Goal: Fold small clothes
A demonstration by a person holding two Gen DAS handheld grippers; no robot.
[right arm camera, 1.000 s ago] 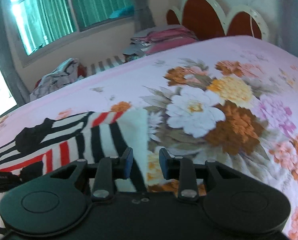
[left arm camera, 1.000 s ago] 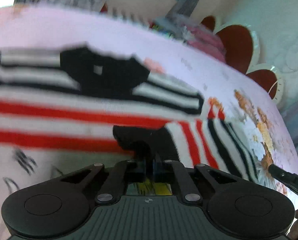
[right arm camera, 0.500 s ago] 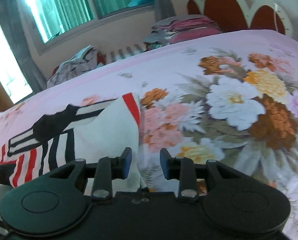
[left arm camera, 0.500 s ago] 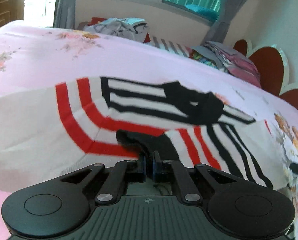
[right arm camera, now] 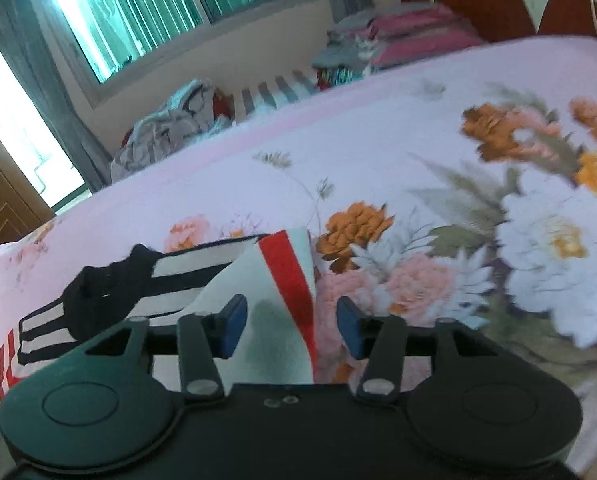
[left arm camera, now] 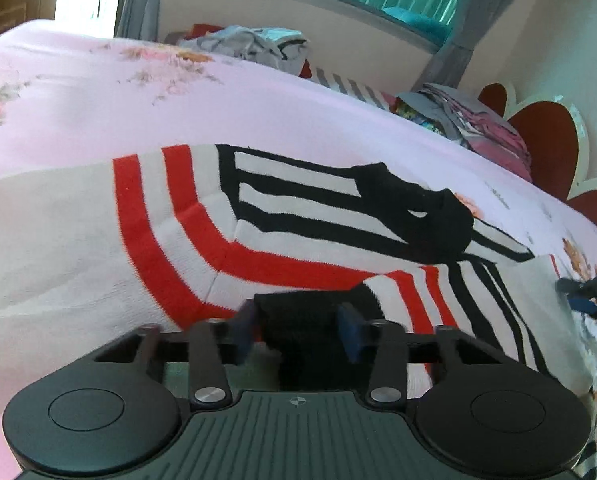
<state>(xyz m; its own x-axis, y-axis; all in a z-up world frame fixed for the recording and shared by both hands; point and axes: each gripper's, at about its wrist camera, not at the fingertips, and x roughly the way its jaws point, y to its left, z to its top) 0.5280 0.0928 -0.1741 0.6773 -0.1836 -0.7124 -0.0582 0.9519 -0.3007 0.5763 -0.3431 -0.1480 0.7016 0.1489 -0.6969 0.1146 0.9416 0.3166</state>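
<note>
The striped shirt (left arm camera: pixel 298 240) lies flat on the bed (left arm camera: pixel 98 96). Both the left gripper (left arm camera: pixel 298 330) and right gripper (right arm camera: pixel 290 326) are wide open, just over its near edge, holding nothing. That edge is hidden under them.

Black hand-held gripper (left arm camera: pixel 298 330), blue pads (left arm camera: pixel 348 330), silver screws.

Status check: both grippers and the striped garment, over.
Left gripper open over black cuff. Right gripper open, empty. Striped sweater lying on floral bedsheet. Nothing obstructing.

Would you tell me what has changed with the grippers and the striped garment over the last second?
The left gripper, clamped on the black cuff until half a second ago, has opened and released it. The striped garment now lies folded on the floral bedsheet. The right gripper remains open.
</note>
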